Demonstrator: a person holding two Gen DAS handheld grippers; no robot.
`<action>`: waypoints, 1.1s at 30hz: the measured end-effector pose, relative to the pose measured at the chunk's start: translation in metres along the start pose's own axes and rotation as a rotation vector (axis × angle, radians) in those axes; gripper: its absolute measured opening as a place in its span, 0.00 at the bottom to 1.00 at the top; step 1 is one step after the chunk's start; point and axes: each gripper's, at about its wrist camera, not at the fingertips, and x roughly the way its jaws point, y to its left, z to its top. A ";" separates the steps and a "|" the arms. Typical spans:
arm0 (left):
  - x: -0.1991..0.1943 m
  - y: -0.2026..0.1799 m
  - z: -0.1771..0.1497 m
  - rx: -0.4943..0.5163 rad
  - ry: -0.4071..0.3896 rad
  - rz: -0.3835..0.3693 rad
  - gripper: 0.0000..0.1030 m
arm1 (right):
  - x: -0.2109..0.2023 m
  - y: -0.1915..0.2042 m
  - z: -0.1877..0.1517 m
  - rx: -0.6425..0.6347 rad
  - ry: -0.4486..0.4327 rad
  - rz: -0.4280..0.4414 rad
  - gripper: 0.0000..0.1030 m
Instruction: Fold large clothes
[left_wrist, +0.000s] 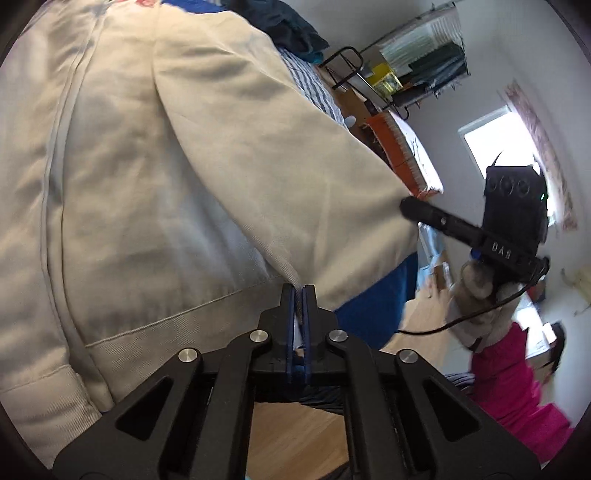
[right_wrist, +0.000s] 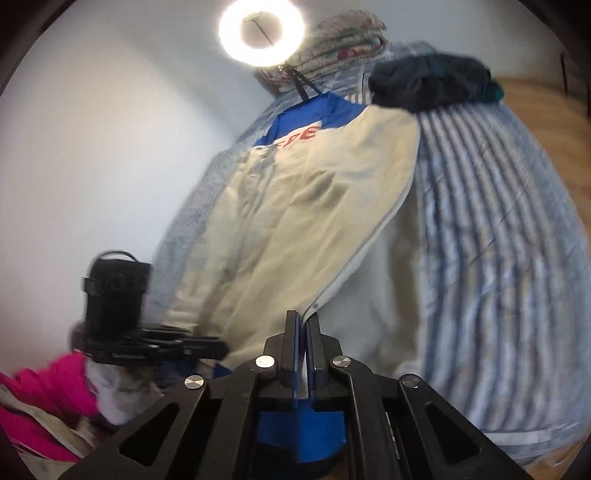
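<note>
Gripping the jacket (left_wrist: 184, 166) hem, both tongs are clamped on cloth: left tongs (left_wrist: 300, 295) at one corner, right tongs (right_wrist: 303, 321) at another; jacket stretches away over the bed (right_wrist: 498, 221), collar farthest.

Both fisheye views bend strongly toward dark, rounded corners. A ring light (right_wrist: 261, 34) flares to pure white in the right wrist view, while a bright window (left_wrist: 496, 138) blows out in the left — daylight, soft shadows. Motion blur smears the striped bedding (right_wrist: 491, 236) and cream jacket (right_wrist: 295, 221).
</note>
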 end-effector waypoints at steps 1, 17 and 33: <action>0.007 0.001 -0.002 0.005 0.017 0.027 0.01 | 0.005 -0.003 -0.002 0.001 0.021 -0.035 0.01; -0.004 -0.002 -0.025 0.084 -0.001 0.176 0.01 | 0.018 -0.066 -0.001 0.188 0.039 -0.024 0.41; 0.040 -0.033 -0.015 0.210 0.011 0.218 0.01 | 0.050 -0.093 -0.019 0.261 0.138 -0.006 0.10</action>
